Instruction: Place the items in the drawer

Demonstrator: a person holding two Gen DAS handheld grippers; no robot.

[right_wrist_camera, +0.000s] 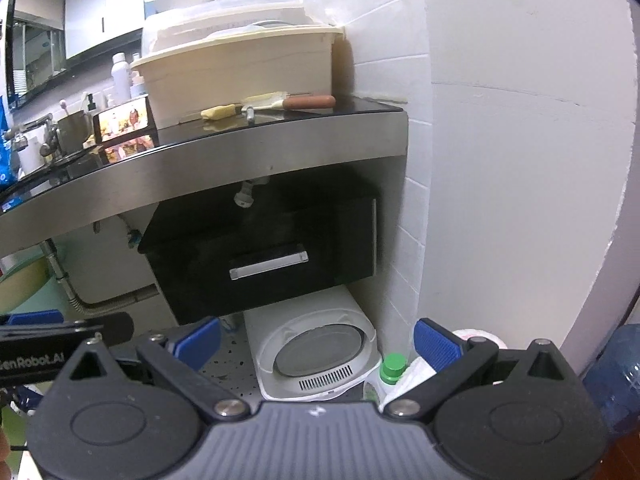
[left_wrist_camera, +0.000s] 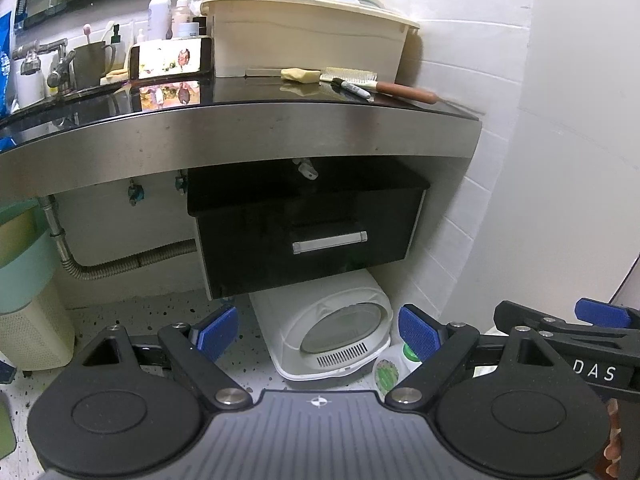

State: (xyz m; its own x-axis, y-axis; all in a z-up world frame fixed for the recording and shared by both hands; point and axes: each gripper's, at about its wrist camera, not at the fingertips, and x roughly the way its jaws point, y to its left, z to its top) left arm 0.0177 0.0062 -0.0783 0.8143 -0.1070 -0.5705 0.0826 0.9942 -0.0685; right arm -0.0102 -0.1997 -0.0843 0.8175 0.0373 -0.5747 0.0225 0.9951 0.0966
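Observation:
A black drawer (left_wrist_camera: 304, 232) with a silver handle (left_wrist_camera: 330, 242) hangs shut under the counter; it also shows in the right wrist view (right_wrist_camera: 260, 260). On the counter's right end lie a brush with a brown handle (left_wrist_camera: 376, 82), a black marker (left_wrist_camera: 352, 88) and a yellow sponge (left_wrist_camera: 300, 75). In the right wrist view the brush (right_wrist_camera: 296, 102) and the sponge (right_wrist_camera: 218, 111) lie there too. My left gripper (left_wrist_camera: 318, 330) is open and empty, low and well in front of the drawer. My right gripper (right_wrist_camera: 316, 340) is open and empty, beside the left one.
A cream bin (left_wrist_camera: 308, 40) stands behind the items. A phone (left_wrist_camera: 170, 58), a cup, bottles and a tap crowd the counter's left. A white appliance (left_wrist_camera: 328, 332) and a green-capped bottle (right_wrist_camera: 392, 368) sit on the floor under the drawer. The white wall (left_wrist_camera: 560, 160) is on the right.

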